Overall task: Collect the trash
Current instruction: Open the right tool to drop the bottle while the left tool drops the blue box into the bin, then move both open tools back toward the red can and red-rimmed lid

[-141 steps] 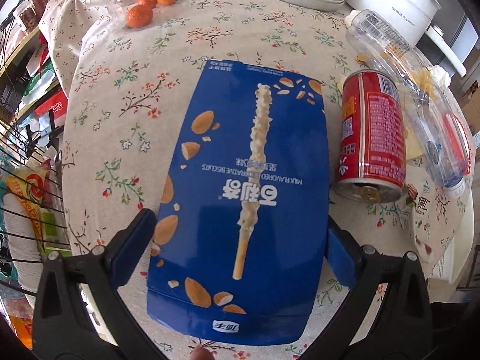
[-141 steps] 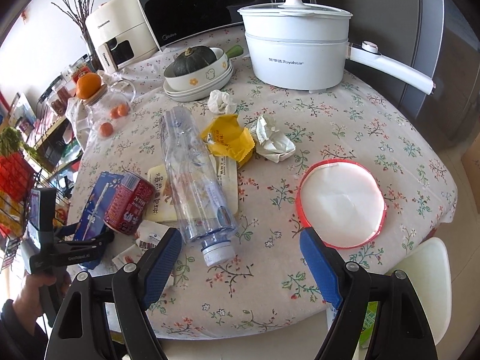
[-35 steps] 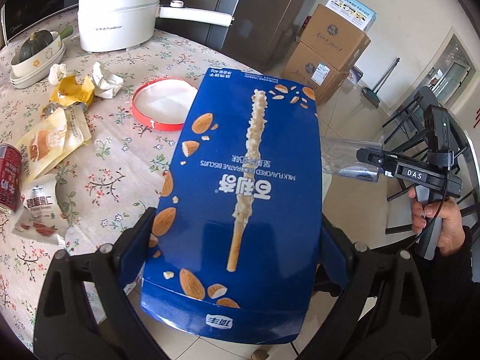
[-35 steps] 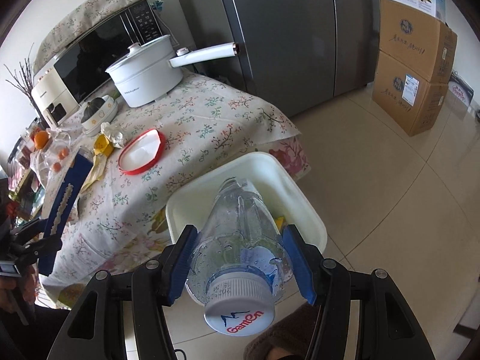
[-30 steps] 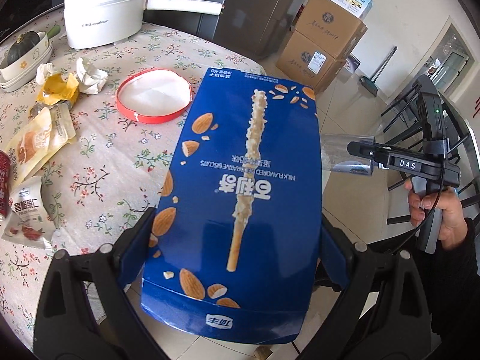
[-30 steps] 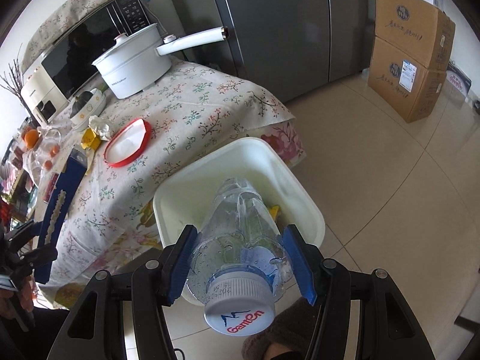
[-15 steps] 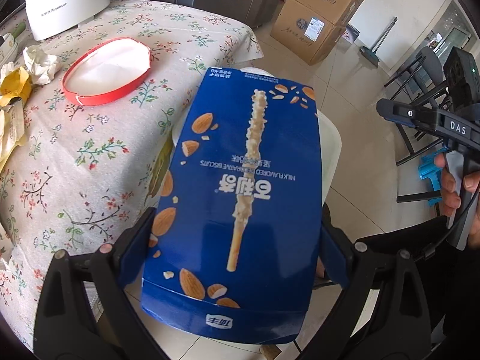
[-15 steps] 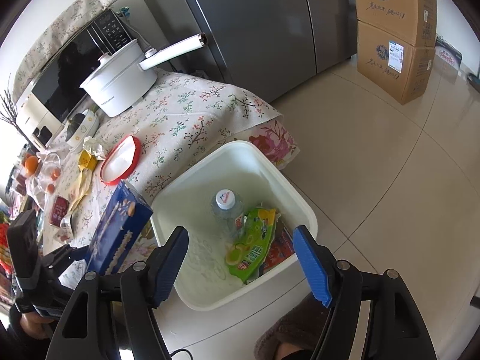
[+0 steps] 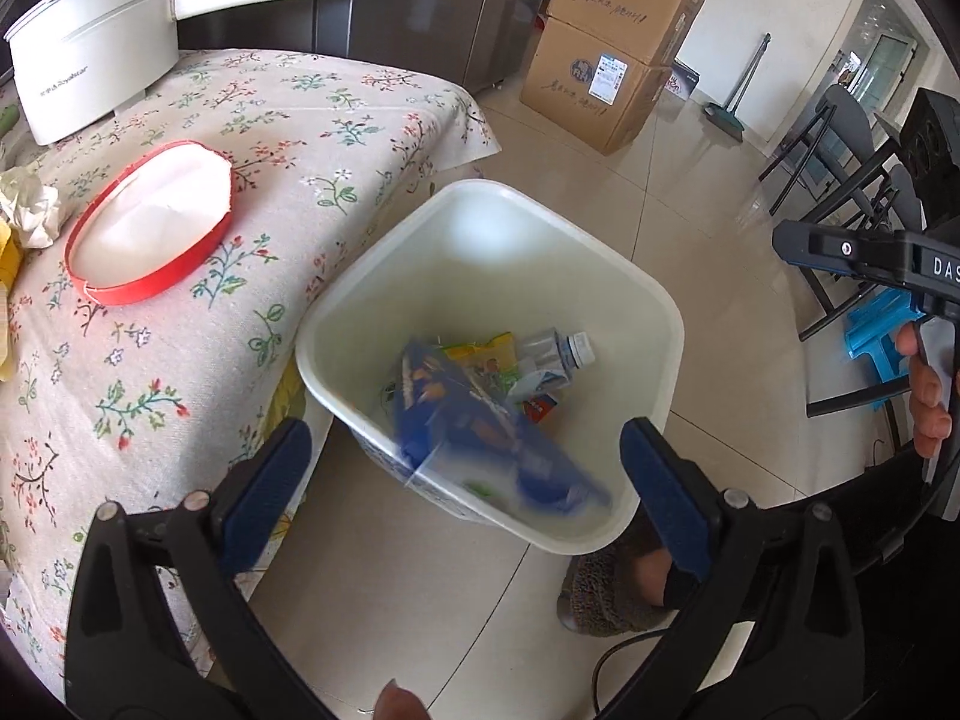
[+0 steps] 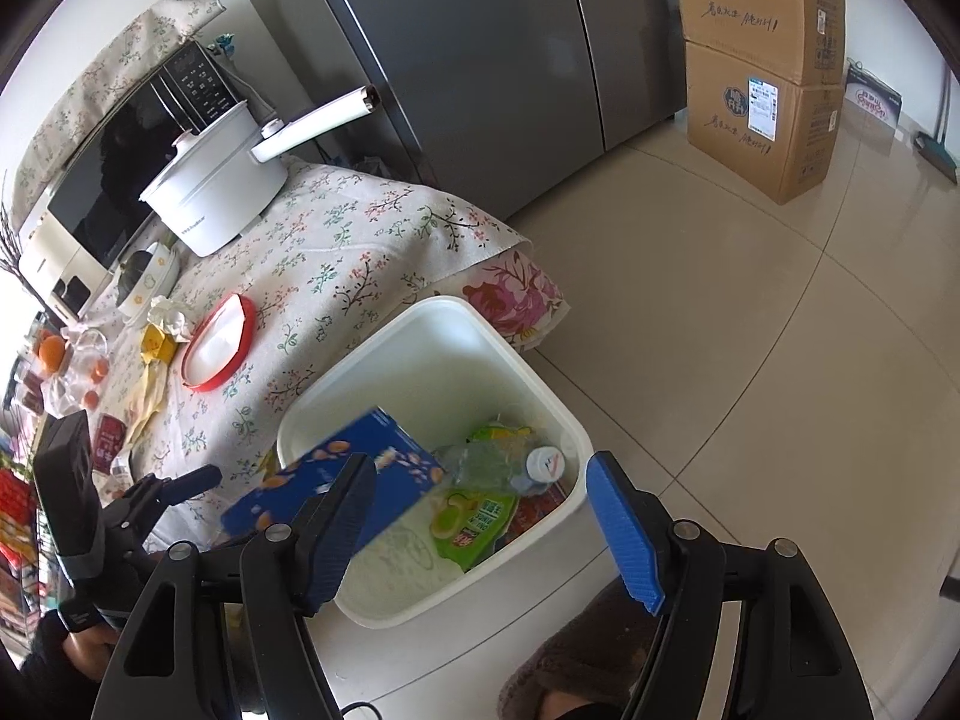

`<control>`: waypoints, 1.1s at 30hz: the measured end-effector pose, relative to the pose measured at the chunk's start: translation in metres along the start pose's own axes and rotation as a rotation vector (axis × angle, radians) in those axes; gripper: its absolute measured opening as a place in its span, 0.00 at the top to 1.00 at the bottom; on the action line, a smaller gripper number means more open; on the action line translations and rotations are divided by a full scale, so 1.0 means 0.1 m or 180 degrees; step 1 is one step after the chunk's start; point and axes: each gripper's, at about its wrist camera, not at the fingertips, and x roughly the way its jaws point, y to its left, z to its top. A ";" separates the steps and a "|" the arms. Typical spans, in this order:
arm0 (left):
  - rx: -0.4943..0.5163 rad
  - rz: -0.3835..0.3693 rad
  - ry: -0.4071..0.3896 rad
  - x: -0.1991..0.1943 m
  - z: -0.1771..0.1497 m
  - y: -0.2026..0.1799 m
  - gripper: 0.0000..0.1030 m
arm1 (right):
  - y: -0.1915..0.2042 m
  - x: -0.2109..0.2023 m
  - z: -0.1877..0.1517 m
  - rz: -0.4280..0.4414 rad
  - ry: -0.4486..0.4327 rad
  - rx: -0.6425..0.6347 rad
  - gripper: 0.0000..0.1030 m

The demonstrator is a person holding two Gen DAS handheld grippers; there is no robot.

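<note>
A white plastic bin (image 9: pixel 651 306) (image 10: pixel 540 396) stands on the floor beside the table. The blue biscuit box (image 9: pixel 480 426) (image 10: pixel 336 480) is blurred and falling into the bin, free of any fingers. A clear bottle (image 9: pixel 552 354) (image 10: pixel 516 462) and green wrappers (image 10: pixel 474 522) lie in the bin. My left gripper (image 9: pixel 465 468) is open and empty above the bin's near rim. My right gripper (image 10: pixel 480 528) is open and empty above the bin's other side.
The table with a floral cloth (image 9: pixel 180 276) holds a red-rimmed lid (image 9: pixel 150 228), a white pot (image 9: pixel 90 42), crumpled tissue (image 9: pixel 27 204) and more wrappers. Cardboard boxes (image 10: pixel 762 66) stand by the fridge (image 10: pixel 480 54). Chairs (image 9: pixel 840 138) stand to the right. A slippered foot (image 9: pixel 624 588) is near the bin.
My left gripper has opened and let go of the blue biscuit box, which drops into the bin. My right gripper stays open after dropping the bottle earlier.
</note>
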 end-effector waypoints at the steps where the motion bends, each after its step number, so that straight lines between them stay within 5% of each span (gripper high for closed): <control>1: 0.0013 0.0010 -0.0014 -0.01 0.00 0.01 0.01 | 0.01 0.00 0.00 -0.0001 0.0001 -0.0007 0.28; 15: -0.0292 0.0216 -0.0243 -0.44 -0.02 0.42 0.01 | 0.41 -0.09 0.14 0.0095 -0.0113 -0.0203 0.27; 33: -0.0812 0.0875 -0.0658 -1.71 -0.20 1.57 0.01 | 1.83 0.09 0.27 0.0322 -0.0145 -0.0853 0.23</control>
